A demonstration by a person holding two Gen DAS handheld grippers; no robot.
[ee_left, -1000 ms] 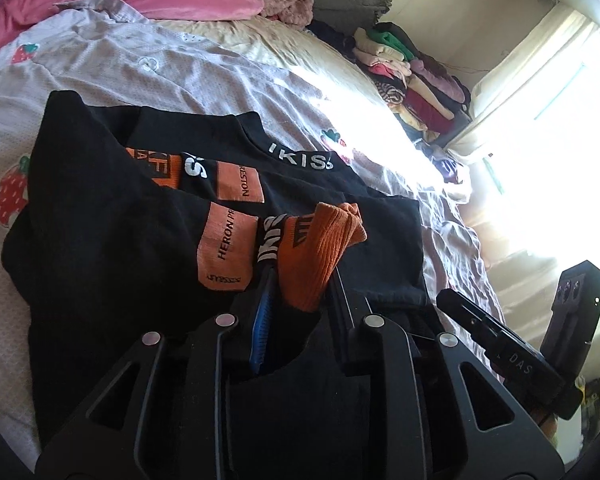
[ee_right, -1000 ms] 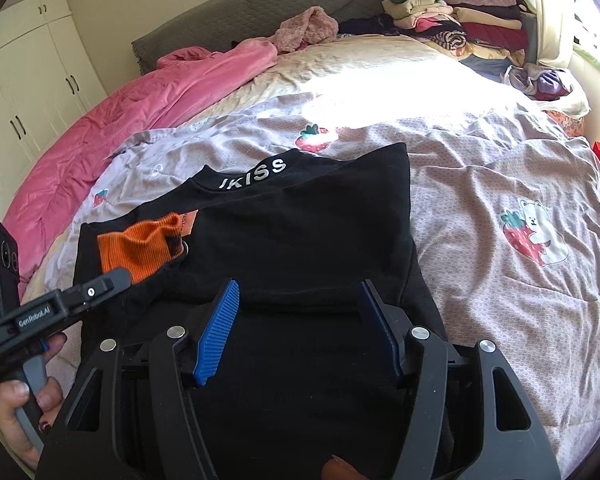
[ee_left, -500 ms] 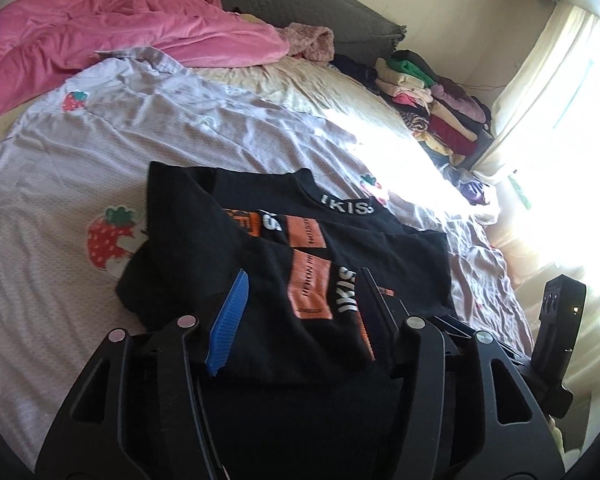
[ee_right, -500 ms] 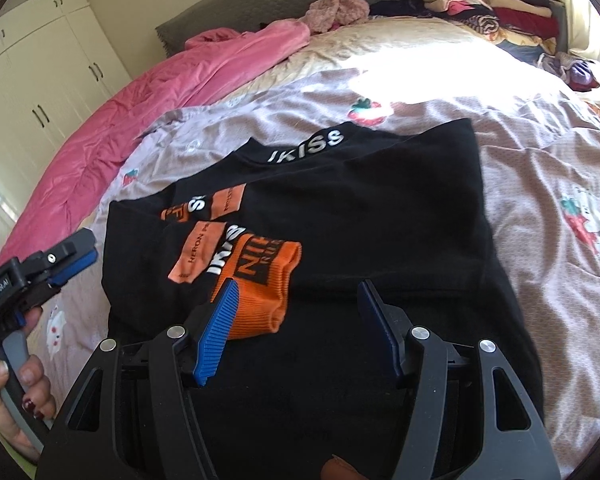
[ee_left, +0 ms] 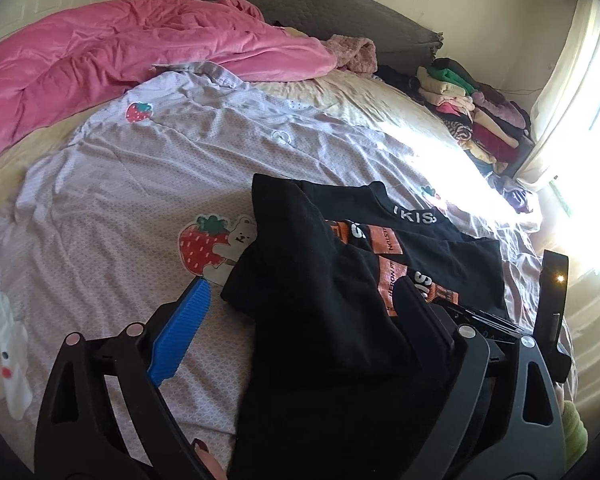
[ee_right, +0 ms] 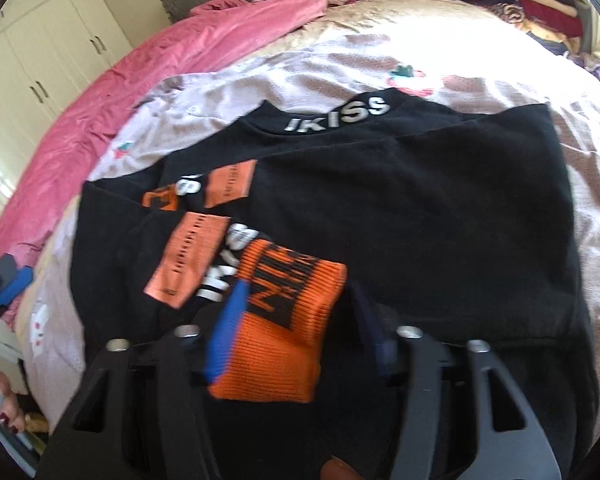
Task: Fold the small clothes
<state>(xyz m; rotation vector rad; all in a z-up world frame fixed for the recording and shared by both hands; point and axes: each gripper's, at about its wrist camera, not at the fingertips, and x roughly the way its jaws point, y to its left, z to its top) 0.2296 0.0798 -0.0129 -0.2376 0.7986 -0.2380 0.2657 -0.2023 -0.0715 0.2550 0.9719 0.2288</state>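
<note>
A black sweatshirt (ee_right: pixel 400 216) with "IKISS" in white on its collar lies on the bed, spread over a lilac sheet (ee_left: pixel 112 216) printed with strawberries and bears. One sleeve is folded across its front, showing orange patches and ending in an orange ribbed cuff (ee_right: pixel 284 320). The right gripper (ee_right: pixel 296 312) hovers over that cuff with its jaws closing: the cuff sits between the blue pad on one side and the dark pad on the other, but the view is blurred and it cannot be told whether the pads press on it yet. The left gripper (ee_left: pixel 300 304) stands at the sweatshirt's edge, its jaws opening wide (one blue pad over bare sheet, the other over the black fabric), with nothing pinched between them. In the right wrist view the person's left hand (ee_right: pixel 8 404) shows at the frame's lower left corner, by the left gripper's handle. A pink duvet (ee_left: pixel 112 60) is bunched at the far side of the bed, and a pile of folded clothes (ee_left: pixel 472 116) sits near the curtained window.
</note>
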